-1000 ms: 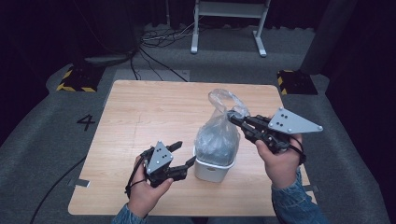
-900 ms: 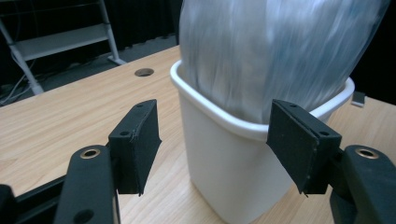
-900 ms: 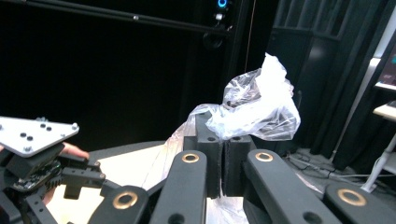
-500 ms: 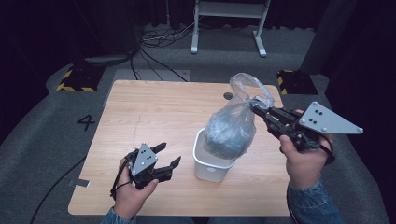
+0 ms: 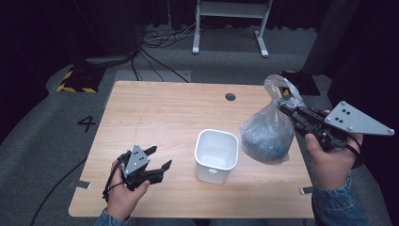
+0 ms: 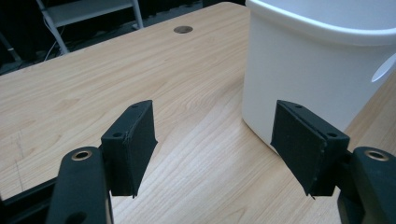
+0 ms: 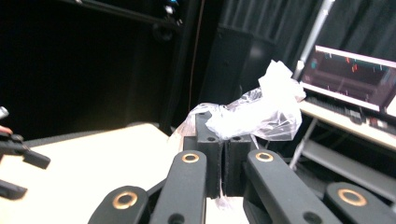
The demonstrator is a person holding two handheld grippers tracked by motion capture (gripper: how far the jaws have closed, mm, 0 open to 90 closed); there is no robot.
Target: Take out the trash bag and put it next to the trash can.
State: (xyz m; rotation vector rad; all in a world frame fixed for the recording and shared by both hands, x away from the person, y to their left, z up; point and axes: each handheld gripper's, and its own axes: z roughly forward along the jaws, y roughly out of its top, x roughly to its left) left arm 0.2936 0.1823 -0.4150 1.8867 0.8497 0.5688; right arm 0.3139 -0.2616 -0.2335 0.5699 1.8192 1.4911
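An empty white bin (image 5: 214, 175) stands upright on the wooden table (image 5: 160, 113), right of centre. My right gripper (image 5: 283, 108) is shut on the gathered neck of a clear plastic bag (image 5: 267, 137), which hangs bulging just right of the bin, clear of it. In the right gripper view the jaws (image 7: 223, 140) pinch the crumpled bag top (image 7: 261, 112). My left gripper (image 5: 160, 157) hovers at the front left, apart from the bin. Its jaws (image 6: 215, 140) have just been opening further, with nothing between them and the bin wall (image 6: 317, 74) to their right.
A round cable hole (image 5: 230, 96) sits near the table's far edge. Behind the table stand a metal frame (image 5: 230, 23) and floor cables (image 5: 160, 40). A striped base (image 5: 75, 80) lies on the floor at left. A lit monitor (image 7: 355, 70) stands off to the right.
The right gripper has lifted the bag out of the bin and carried it rightward. The left gripper has drawn back from the bin's side to the front left, its jaws wider.
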